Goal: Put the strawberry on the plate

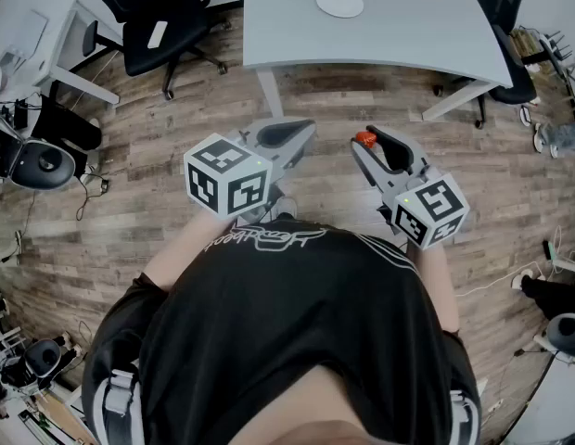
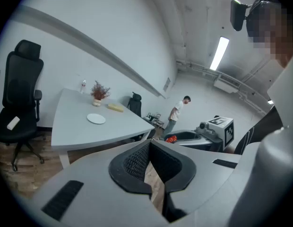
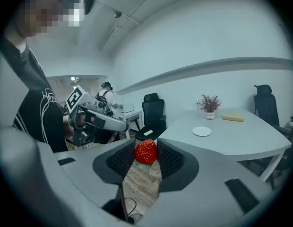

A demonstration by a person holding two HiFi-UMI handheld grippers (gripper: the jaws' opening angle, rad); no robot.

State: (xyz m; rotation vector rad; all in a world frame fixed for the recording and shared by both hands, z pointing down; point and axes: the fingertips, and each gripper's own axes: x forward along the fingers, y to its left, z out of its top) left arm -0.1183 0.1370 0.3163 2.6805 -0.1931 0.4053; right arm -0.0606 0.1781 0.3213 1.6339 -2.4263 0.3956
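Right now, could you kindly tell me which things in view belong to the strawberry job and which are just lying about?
Belongs to the job: red strawberry, clamped in the right gripper; round white plate on the grey table.
Just lying about: small pot of dried flowers; pale yellow block; black office chair; left gripper, shut and empty.

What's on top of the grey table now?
On the table: an empty white plate, a small potted plant and a yellowish block. Its far edge is cropped in the head view. The strawberry is in the right gripper.
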